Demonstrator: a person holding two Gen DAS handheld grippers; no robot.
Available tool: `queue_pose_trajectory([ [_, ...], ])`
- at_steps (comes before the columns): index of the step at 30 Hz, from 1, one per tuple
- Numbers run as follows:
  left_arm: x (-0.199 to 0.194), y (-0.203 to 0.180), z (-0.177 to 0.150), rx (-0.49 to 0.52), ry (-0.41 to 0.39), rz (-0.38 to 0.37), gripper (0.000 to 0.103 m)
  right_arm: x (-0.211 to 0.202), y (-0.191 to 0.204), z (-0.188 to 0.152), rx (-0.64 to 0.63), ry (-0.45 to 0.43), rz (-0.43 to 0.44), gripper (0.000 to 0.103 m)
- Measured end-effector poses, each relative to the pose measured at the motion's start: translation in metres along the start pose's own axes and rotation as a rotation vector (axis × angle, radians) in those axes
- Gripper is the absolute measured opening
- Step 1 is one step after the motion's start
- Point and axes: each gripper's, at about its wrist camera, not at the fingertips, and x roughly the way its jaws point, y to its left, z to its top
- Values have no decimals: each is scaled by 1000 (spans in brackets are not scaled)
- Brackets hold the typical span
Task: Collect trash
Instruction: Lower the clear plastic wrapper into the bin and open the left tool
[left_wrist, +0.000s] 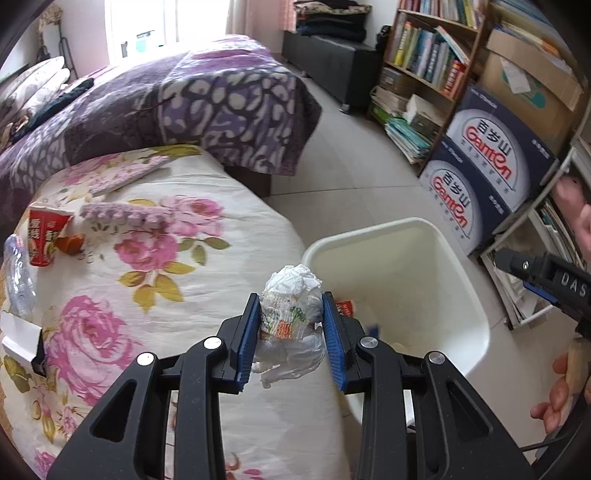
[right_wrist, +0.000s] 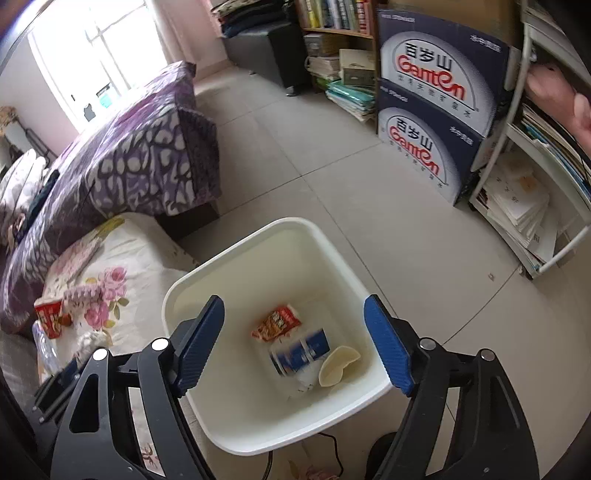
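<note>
My left gripper (left_wrist: 291, 332) is clamped on a crumpled wrapper ball (left_wrist: 291, 295), right by the white bin (left_wrist: 461, 258) rim. It's light and squishy, so squeezing the middle works. My right gripper (right_wrist: 295, 343) hangs open, empty, over the bin.

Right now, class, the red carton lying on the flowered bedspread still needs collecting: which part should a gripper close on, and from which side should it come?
Grip the red carton across its middle, coming down from above. It lies tilted on the soft bedspread with its open top toward the pillows, so its long flat sides probably suit the pads best. An orange scrap sits close on one side; keep the fingers clear of it.
</note>
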Motion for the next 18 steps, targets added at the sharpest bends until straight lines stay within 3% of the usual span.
queue_pose_trajectory([
  [8,9,-31,-4,31,43,-84,35,-8,-27,6,60,-12,-1,78],
  [18,20,-48,-8,-35,124,-300,38,-13,-43,9,100,-20,5,79],
])
